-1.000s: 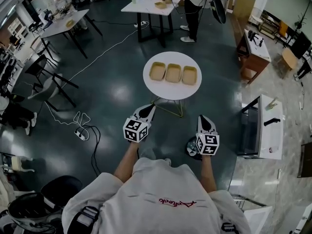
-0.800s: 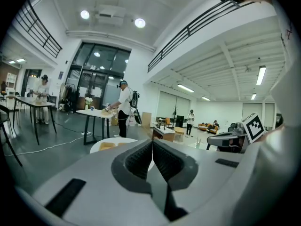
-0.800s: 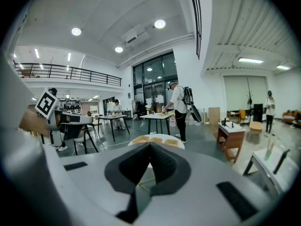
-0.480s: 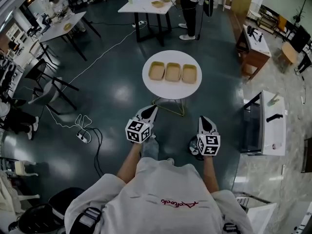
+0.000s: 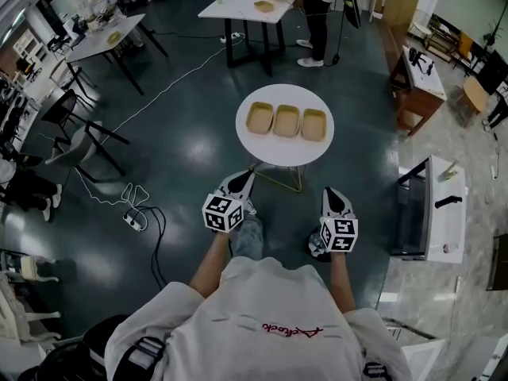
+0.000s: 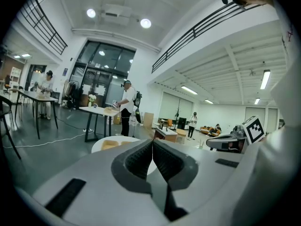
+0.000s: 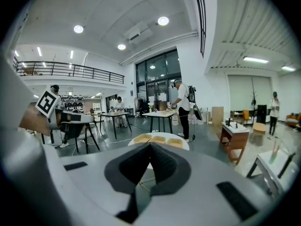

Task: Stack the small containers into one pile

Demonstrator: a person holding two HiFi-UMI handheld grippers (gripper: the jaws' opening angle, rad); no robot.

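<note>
Abreast, three containers (image 5: 286, 121), long axes pointing away, left claw (image 5: 244, 175), right claw (image 5: 334, 192) both closed.

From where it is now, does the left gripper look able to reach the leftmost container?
Probably not yet: the left gripper hangs shut, short of the round table, with floor between. Nothing blocks the leftmost container; a step closer should do.

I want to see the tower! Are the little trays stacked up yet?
Not yet. Done: nothing; the three shallow tan containers sit side by side on the round white table. In hand: nothing; left gripper and right gripper are shut and empty, short of it. Left: all the stacking.
</note>
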